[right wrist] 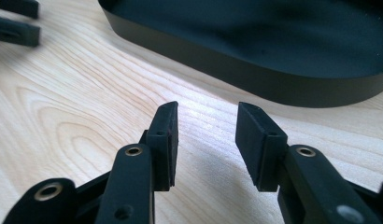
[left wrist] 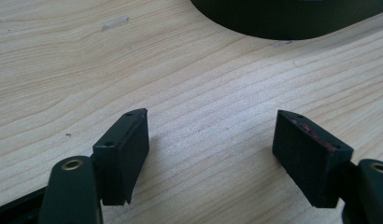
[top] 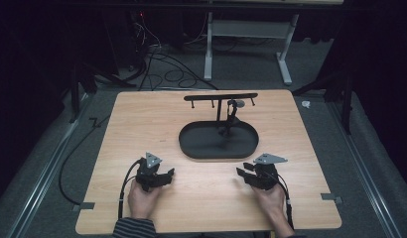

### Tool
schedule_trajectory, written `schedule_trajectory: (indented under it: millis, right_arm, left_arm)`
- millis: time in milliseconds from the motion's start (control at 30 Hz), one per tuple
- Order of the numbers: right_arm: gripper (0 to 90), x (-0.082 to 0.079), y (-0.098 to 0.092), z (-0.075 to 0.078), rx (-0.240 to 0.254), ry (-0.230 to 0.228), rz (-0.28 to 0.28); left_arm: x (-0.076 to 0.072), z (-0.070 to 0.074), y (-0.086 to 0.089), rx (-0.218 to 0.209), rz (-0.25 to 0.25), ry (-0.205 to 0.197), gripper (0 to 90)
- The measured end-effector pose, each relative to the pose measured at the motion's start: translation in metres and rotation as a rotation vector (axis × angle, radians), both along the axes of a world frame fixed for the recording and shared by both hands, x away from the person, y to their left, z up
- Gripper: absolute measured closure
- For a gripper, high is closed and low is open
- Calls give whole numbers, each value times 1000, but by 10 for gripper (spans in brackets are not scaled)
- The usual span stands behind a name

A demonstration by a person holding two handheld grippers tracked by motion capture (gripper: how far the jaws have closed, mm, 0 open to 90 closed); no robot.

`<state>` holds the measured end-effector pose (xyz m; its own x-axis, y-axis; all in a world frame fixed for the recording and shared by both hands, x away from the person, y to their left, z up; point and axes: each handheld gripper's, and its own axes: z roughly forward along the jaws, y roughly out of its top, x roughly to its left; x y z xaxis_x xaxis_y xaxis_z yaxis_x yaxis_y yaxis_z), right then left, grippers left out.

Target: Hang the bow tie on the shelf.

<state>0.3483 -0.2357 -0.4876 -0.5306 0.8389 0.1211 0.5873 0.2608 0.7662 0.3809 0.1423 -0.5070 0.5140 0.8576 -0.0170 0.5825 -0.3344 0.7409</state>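
Note:
A black oval tray (top: 191, 148) lies at the middle of the wooden table (top: 142, 124). From it rises a thin black stand with a crossbar (top: 220, 96) and small pegs. A small grey item (top: 235, 104) hangs on the bar's right part, with a dark strap below it. My left gripper (top: 168, 174) rests on the table in front of the tray's left end, open with bare wood between its jaws (left wrist: 211, 121). My right gripper (top: 242, 173) sits low in front of the tray's right end, open and holding nothing (right wrist: 206, 114). The tray's wall (right wrist: 227, 60) is just beyond it.
The tray's rim (left wrist: 283, 23) is close ahead of the left gripper. The left gripper's fingers (right wrist: 17, 21) sit off to one side in the right gripper view. Cables (top: 124, 188) trail over the near table edge. Tape marks (top: 333, 198) sit at the table's sides.

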Motion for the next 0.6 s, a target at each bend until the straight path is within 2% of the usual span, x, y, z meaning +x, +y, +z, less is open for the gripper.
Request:
schedule_trajectory:
  millis: [300, 400, 433, 467, 533, 600]
  right_arm:
    - [577, 2, 9, -8, -74, -4, -2]
    - [539, 2, 10, -14, -84, 14, 3]
    - [520, -1, 12, -15, -107, -6, 7]
    - [520, -1, 12, -15, -107, -6, 7]
    - [485, -4, 16, -15, -149, -25, 14]
    - [475, -5, 18, -15, -155, -28, 8]
  left_arm:
    - [0, 0, 0, 1, 0, 1, 276]
    - [0, 0, 0, 0, 0, 0, 275]
    - [0, 0, 0, 0, 1, -1, 276]
    - [0, 0, 0, 0, 1, -1, 276]
    - [0, 0, 0, 0, 1, -1, 276]
    - [0, 0, 0, 0, 1, -1, 276]
